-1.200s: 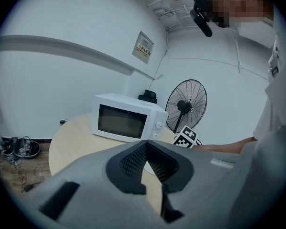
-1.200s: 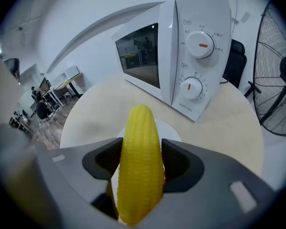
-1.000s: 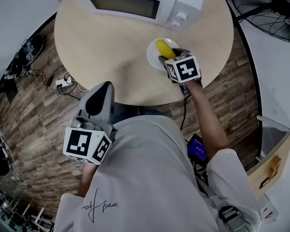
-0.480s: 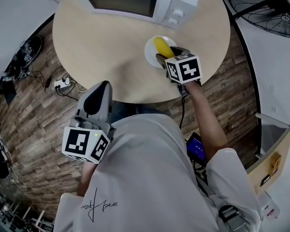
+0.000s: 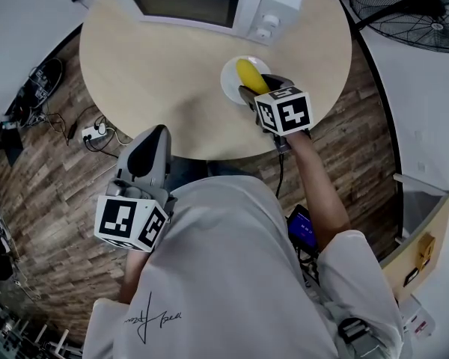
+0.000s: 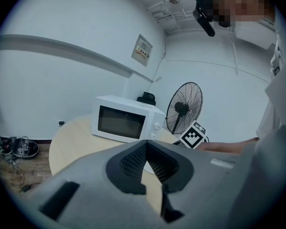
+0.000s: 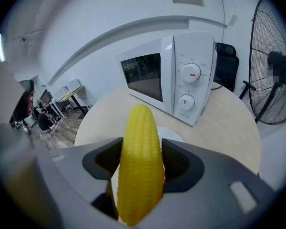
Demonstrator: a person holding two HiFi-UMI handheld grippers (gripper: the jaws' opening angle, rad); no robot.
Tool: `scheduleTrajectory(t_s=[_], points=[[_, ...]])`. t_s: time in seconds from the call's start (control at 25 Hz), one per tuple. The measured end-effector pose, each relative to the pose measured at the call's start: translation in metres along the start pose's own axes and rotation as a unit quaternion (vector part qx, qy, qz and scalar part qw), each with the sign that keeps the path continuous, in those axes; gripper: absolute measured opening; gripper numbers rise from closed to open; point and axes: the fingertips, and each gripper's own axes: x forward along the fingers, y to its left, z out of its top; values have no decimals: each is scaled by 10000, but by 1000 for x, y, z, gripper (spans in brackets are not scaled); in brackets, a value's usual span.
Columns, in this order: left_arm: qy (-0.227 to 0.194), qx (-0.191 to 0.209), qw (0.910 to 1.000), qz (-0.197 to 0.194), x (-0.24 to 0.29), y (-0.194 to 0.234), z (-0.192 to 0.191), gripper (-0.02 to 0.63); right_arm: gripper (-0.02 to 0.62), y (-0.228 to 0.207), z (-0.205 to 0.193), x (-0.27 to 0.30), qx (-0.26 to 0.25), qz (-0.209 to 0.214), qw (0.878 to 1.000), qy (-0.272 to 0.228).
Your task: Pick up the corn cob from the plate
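Corn cob [image 7: 140, 163] clamped in right gripper [image 5: 253, 94], higher above plate [image 5: 226, 81] than before, left gripper [image 6: 144, 163] closed

The head view is evenly and softly lit from above; the worktop [image 5: 172, 73] is rendered pale, with only a faint shadow near its lower middle. The left gripper view is dimmer and tinted blue. Both gripper views are strongly bent by the fisheye and ringed by black corners. The corn [image 7: 140, 166] is brightly lit, and the nearest foreground is rendered soft.
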Motion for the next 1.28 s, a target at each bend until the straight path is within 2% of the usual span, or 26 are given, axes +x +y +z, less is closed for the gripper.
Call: scheduleTrajectory(t_s=[0.48,0.68,1.28], points=[[-37,-6,10000,-24,-5,-2,-3,-5,267,9,-1,-18,155,30,9997,-204],[-66,-1,10000,-2,-10,-1,-4,-5,267,19,2,-30,385,204,9984,-363],[-85,8,9999,76,-13,0,-7,-5,267,27,5,-59,355,97,9968,-710]])
